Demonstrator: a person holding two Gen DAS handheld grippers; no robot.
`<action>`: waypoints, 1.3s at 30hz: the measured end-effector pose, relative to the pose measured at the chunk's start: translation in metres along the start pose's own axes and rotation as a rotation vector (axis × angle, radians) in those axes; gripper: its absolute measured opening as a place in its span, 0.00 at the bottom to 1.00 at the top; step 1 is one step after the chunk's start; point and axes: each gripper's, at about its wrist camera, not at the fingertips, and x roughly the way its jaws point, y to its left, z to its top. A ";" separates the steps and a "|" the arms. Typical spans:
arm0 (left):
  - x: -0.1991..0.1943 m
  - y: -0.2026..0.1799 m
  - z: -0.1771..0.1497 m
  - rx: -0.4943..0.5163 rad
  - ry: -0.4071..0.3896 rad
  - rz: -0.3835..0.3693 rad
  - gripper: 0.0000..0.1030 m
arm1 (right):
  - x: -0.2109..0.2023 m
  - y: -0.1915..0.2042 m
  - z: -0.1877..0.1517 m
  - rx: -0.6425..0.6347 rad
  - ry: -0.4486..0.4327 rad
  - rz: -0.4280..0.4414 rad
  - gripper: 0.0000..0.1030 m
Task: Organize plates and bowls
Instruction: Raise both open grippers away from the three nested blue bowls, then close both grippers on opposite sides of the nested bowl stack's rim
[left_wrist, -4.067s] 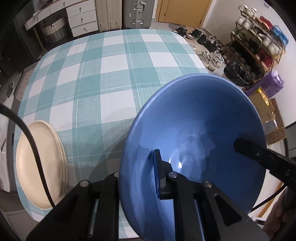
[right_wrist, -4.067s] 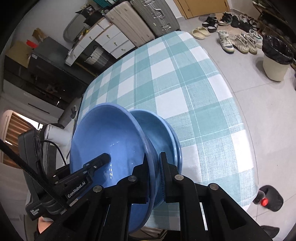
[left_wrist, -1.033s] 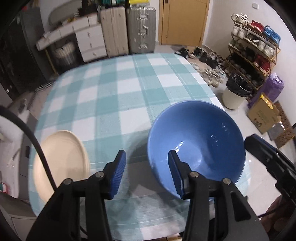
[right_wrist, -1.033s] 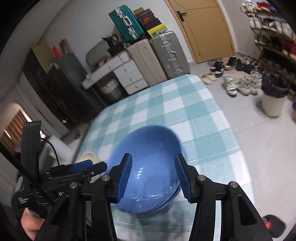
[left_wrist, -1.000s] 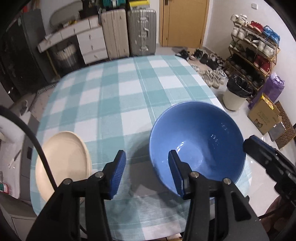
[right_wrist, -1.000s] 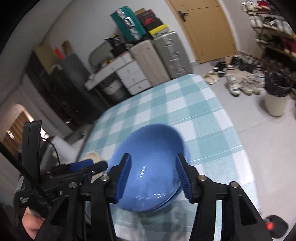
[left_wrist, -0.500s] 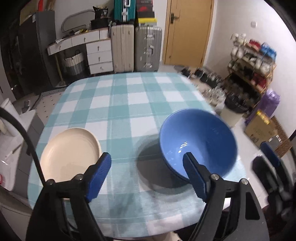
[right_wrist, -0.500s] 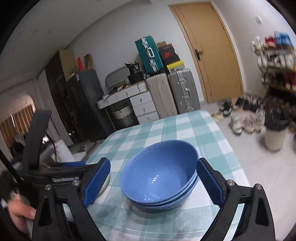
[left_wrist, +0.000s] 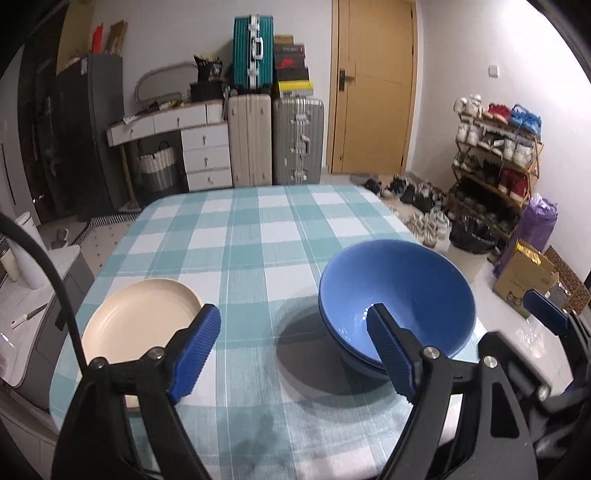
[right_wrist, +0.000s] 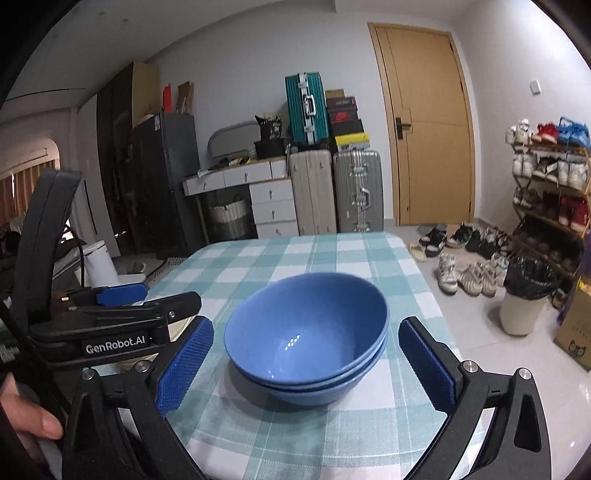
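Note:
Two blue bowls (left_wrist: 397, 295) sit nested, one inside the other, near the right edge of the checked table (left_wrist: 258, 229). A cream plate (left_wrist: 140, 317) lies at the table's left front. My left gripper (left_wrist: 291, 314) is open and hangs back from the table front, between plate and bowls, touching neither. In the right wrist view the nested bowls (right_wrist: 314, 302) stand just ahead of my right gripper (right_wrist: 304, 328). Its jaws are opening, wide on either side of the bowls with clear gaps and no contact. The left gripper (right_wrist: 159, 295) shows beside it on the left.
Suitcases (left_wrist: 275, 140) and a drawer unit (left_wrist: 205, 147) stand behind the table, with a wooden door (left_wrist: 373, 85) beyond. A shoe rack (left_wrist: 495, 162), a bin (right_wrist: 524, 295) and a cardboard box (left_wrist: 521, 273) line the floor on the right. A person's hand (right_wrist: 22, 413) holds the left gripper.
Both grippers let go of the upper blue bowl's rim, opened wide and drew back and up. The bowl now rests nested in the other one on the table.

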 end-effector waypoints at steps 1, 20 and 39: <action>-0.001 0.001 -0.004 -0.001 -0.016 0.005 0.80 | 0.000 -0.003 0.000 0.009 -0.003 -0.002 0.99; -0.022 0.003 -0.007 -0.003 -0.163 0.049 1.00 | -0.006 -0.012 0.000 0.081 -0.013 0.014 0.99; 0.028 0.005 0.010 -0.053 0.005 0.053 1.00 | 0.034 -0.056 0.007 0.259 0.080 -0.046 0.99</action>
